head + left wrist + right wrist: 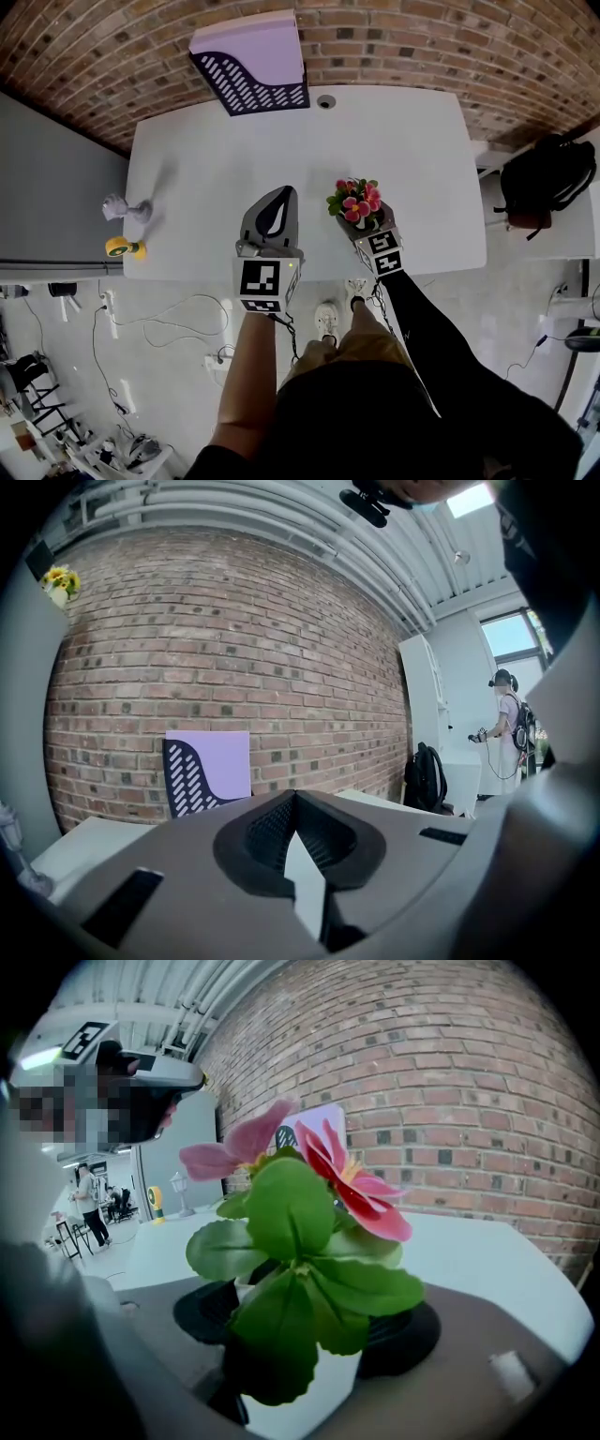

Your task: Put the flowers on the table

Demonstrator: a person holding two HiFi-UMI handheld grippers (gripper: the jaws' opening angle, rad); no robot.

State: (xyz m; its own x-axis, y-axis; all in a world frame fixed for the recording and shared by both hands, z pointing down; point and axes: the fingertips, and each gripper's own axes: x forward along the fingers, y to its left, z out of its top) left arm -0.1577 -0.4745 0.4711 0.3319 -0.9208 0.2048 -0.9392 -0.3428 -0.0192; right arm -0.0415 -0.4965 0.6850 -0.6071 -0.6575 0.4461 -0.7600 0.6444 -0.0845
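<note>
A small white pot of pink flowers [354, 200] with green leaves is held just above the near edge of the white table [403, 141]. My right gripper [362, 221] is shut on it. In the right gripper view the flowers [300, 1232] fill the middle, and the pot [309, 1387] sits between the dark pads of the right gripper [309, 1330]. My left gripper [284, 195] hovers over the table's near edge, left of the flowers. Its jaws meet at the tip with nothing between them, as the left gripper view [294, 799] confirms.
A purple and navy file holder [253, 61] stands at the table's far edge against the brick wall. A grey lantern figurine [127, 208] and a yellow object [122, 247] sit on a ledge at the left. A black backpack [548, 178] rests at the right. A person [506, 714] stands far off.
</note>
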